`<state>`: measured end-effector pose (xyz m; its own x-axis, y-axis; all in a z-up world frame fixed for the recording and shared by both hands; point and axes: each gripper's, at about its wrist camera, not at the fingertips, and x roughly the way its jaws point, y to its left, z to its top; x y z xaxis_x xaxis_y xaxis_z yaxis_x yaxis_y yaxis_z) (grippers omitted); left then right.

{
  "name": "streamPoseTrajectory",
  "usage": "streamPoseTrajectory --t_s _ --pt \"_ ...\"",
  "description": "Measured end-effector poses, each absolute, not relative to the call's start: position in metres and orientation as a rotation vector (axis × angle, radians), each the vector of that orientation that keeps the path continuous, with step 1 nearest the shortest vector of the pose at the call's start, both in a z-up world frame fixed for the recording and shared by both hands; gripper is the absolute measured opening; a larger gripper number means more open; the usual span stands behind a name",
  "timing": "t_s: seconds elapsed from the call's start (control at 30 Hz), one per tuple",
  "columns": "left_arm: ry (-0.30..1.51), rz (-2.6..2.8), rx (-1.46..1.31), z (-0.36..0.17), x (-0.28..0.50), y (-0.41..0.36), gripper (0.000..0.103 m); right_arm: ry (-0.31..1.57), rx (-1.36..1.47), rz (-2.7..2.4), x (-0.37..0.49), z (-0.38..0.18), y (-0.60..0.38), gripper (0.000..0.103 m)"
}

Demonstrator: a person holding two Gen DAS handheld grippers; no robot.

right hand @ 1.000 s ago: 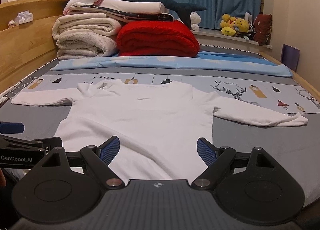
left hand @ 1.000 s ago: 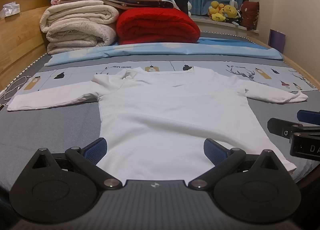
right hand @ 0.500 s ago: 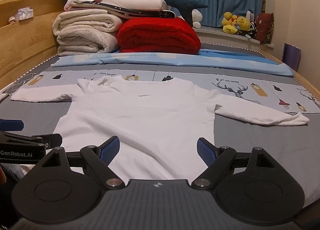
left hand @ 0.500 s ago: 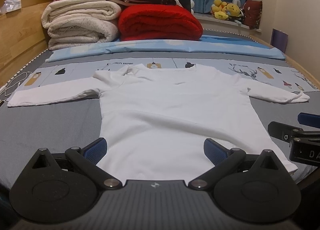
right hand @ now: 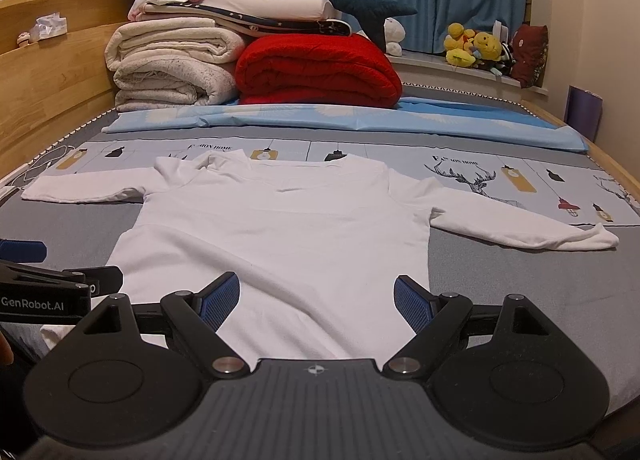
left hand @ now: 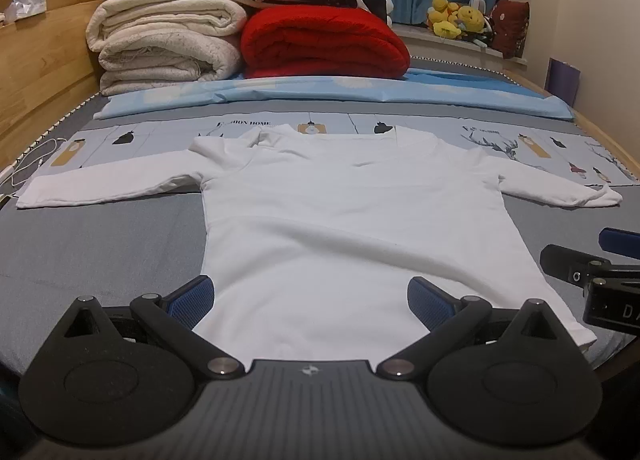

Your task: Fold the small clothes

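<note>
Both my claws, left (left hand: 310,294) and right (right hand: 316,296), have crept closer over the shirt (left hand: 352,219) hem, wide open, empty; folding hasn't begun.

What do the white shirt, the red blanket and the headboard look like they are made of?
White shirt: thin matte knit, probably cotton, lying limp with soft creases. Red blanket: thick plush or fleece, judging by its fuzzy surface and bulky folds. Headboard: light wood or wood veneer, smooth, with visible grain.

- Grey bed (left hand: 100,244) bare on both sides of shirt (left hand: 352,227)
- Blanket stack (left hand: 168,47) and red quilt (left hand: 324,43) block far end
- Wooden board (right hand: 52,71) walls left side
</note>
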<state>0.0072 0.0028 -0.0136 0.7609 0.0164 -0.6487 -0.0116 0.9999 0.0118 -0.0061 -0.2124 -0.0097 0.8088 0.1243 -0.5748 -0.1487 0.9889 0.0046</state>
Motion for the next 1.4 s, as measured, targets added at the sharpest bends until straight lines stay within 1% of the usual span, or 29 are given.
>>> streamPoseTrajectory --t_s 0.67,0.83,1.2,1.4 --pt "0.709 0.016 0.003 -0.0161 0.0079 0.0030 0.103 0.611 -0.043 0.142 -0.0058 -0.0097 -0.2122 0.085" --pt "0.709 0.013 0.001 -0.0165 0.0083 0.0035 0.103 0.614 -0.040 0.135 -0.0054 -0.0102 -0.2129 0.080" --pt "0.710 0.014 0.005 -0.0161 0.0097 0.0037 0.103 0.620 -0.038 0.133 -0.0040 -0.0117 -0.2139 0.075" --pt "0.715 0.019 0.007 -0.0165 0.0105 0.0030 0.103 0.621 -0.039 0.131 -0.0044 -0.0121 -0.2139 0.069"
